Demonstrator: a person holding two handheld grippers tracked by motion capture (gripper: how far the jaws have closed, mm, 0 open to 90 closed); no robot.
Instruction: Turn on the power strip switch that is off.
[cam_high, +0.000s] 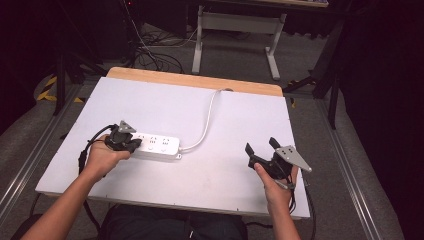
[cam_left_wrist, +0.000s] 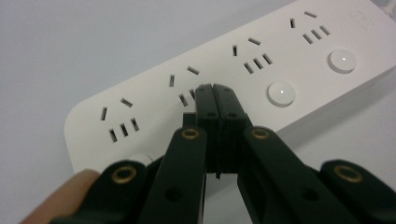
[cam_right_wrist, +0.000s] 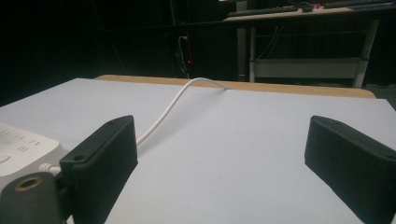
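Note:
A white power strip (cam_high: 159, 146) lies left of centre on the white table top (cam_high: 240, 125), and its white cable (cam_high: 209, 120) runs to the far edge. My left gripper (cam_high: 131, 142) sits over the strip's left end. In the left gripper view its jaws are shut together with nothing between them, and the tips (cam_left_wrist: 215, 89) rest at a socket on the strip (cam_left_wrist: 289, 42), left of two round white buttons (cam_left_wrist: 281, 93). My right gripper (cam_high: 261, 145) is held near the front right, open and empty. Its wide-set jaws (cam_right_wrist: 224, 154) look across the bare top toward the cable (cam_right_wrist: 170, 106).
The table's far side has a wooden edge (cam_high: 200, 80). Beyond it stand a white desk frame (cam_high: 235, 22) and loose cables on the floor (cam_high: 155, 55). Metal rails run along both sides of the table (cam_high: 350, 170). The strip's right end shows in the right gripper view (cam_right_wrist: 21, 147).

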